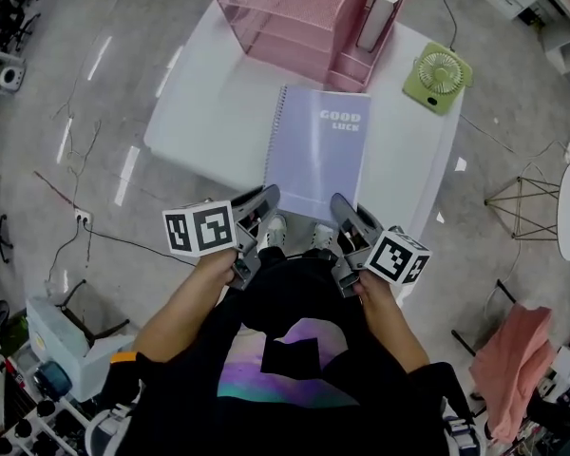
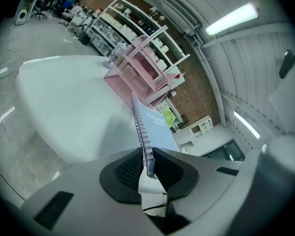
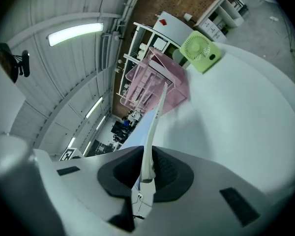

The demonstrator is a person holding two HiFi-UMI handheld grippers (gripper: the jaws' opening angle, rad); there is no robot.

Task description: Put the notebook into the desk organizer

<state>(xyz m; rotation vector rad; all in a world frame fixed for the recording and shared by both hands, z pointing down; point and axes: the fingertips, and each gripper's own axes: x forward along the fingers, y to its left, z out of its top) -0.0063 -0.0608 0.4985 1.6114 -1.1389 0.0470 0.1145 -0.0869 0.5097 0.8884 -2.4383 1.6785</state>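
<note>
Left gripper [image 1: 258, 209] pinches notebook [image 1: 318, 150] at spiral corner, right gripper [image 1: 346, 215] pinches other near corner, likely keeping it flat for carrying. Notebook over table [image 1: 209, 112], organizer [image 1: 294, 17] just beyond, not loaded.

"GOOD LUCK" printed on lavender notebook [image 1: 317, 150] cover
</note>
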